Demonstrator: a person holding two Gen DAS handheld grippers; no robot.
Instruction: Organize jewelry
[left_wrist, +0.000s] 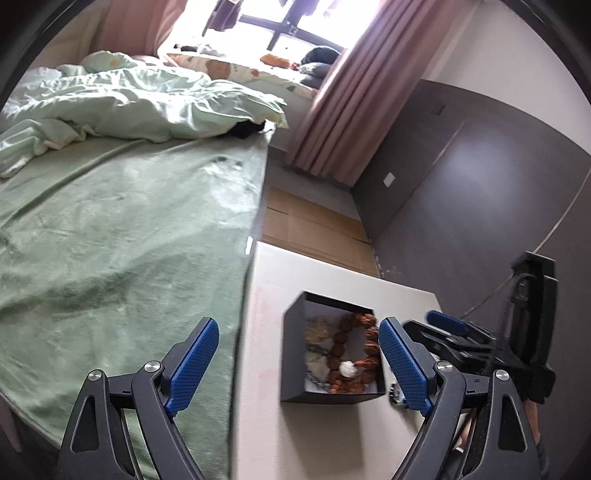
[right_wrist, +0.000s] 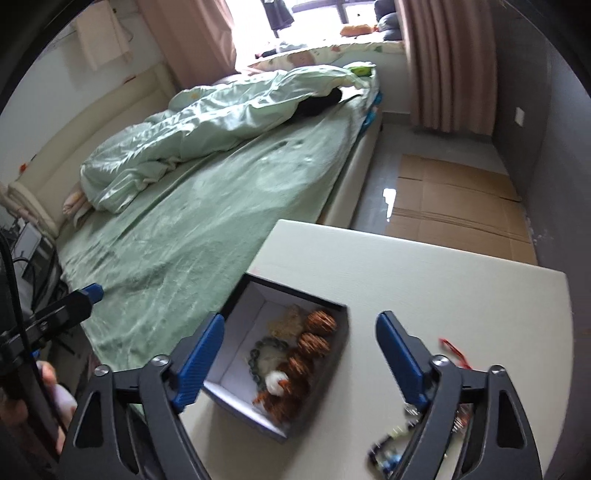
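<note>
A dark open box (left_wrist: 291, 369) (right_wrist: 332, 369) sits on the pale table (left_wrist: 266, 424) (right_wrist: 424, 280). It holds a brown bead bracelet (left_wrist: 369, 343) (right_wrist: 314, 343) with a white bead, a dark green bead bracelet (right_wrist: 267, 350) and pale pieces. My left gripper (left_wrist: 297, 363) is open and empty above the box's left side. My right gripper (right_wrist: 299, 358) is open and empty above the box. Loose jewelry (right_wrist: 391, 446) lies on the table near the right gripper's right finger, blurred. The right gripper also shows in the left wrist view (left_wrist: 447, 325).
A bed with a green sheet (left_wrist: 122, 236) (right_wrist: 207, 206) and a rumpled quilt (left_wrist: 140, 110) borders the table's left edge. A red cord (right_wrist: 454, 352) lies on the table. Flat cardboard (left_wrist: 314, 229) (right_wrist: 454, 206) lies on the floor beyond. A grey wall (left_wrist: 480, 184) stands right.
</note>
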